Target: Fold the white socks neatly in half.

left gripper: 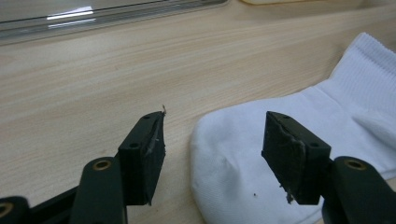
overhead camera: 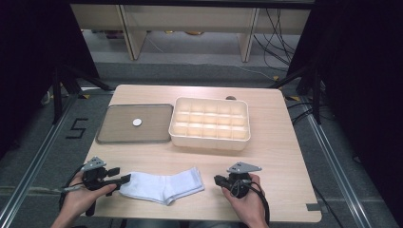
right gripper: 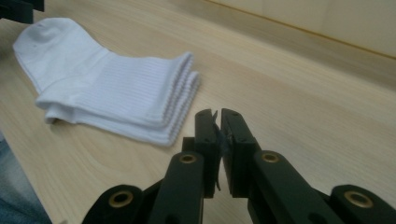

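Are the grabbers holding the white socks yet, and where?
No, nothing is held. The left gripper is open around the toe end of the white socks, pads not pressing. The right gripper is shut on nothing, beside the cuffs.

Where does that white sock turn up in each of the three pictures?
High view: the white sock lies low in the middle, on the table's near edge between the two grippers.
Left gripper view: lower right, its toe end between the open jaws, untouched.
Right gripper view: upper left, ribbed cuff pointing toward the shut jaws.
Shared landmark: the pale wooden table under the sock.
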The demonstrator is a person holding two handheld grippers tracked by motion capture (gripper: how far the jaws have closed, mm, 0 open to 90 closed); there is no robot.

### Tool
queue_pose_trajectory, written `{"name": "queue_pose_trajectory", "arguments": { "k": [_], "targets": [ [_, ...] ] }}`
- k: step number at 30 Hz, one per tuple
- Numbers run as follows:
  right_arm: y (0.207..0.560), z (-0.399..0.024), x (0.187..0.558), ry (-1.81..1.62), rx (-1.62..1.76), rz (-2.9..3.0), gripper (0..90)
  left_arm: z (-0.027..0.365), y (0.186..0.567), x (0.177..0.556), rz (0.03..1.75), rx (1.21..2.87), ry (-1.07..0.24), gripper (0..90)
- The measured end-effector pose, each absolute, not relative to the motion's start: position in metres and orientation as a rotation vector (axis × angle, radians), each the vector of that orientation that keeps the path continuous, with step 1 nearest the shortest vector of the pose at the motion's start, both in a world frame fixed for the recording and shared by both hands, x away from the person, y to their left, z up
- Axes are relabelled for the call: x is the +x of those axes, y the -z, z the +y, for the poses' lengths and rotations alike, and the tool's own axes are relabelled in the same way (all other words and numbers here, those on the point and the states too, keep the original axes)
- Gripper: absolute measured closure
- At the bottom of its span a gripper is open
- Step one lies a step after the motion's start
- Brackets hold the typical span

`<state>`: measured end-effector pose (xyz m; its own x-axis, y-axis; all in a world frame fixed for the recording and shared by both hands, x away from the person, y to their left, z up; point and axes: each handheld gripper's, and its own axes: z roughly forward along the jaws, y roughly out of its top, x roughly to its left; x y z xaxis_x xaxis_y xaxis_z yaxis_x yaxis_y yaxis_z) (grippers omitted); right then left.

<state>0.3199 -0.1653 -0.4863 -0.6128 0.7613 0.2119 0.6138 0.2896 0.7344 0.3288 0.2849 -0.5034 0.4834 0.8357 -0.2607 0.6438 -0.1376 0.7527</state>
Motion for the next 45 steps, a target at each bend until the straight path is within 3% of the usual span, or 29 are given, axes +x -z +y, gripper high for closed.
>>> {"name": "queue_pose_trajectory", "arguments": {
  "k": [17, 29, 35, 37, 45],
  "targets": [
    [0.474, -0.148, 0.322, -1.207, 1.232, 2.433, 84.6, 0.284, 0.508, 0.331, 1.287, 1.985, -0.254, 39.2],
    [0.468, -0.127, 0.317, -1.170, 1.175, 2.478, 82.5, 0.283, 0.512, 0.327, 1.259, 2.031, -0.269, 52.7],
    [0.468, -0.109, 0.319, -1.174, 1.146, 2.516, 81.6, 0.274, 0.510, 0.322, 1.193, 2.136, -0.326, 69.3],
    [0.468, -0.103, 0.321, -1.145, 1.128, 2.550, 80.7, 0.272, 0.511, 0.323, 1.209, 2.094, -0.290, 78.5],
    [0.471, -0.092, 0.321, -1.133, 1.109, 2.588, 79.9, 0.279, 0.506, 0.326, 1.265, 1.975, -0.138, 80.8]
  ]
}}
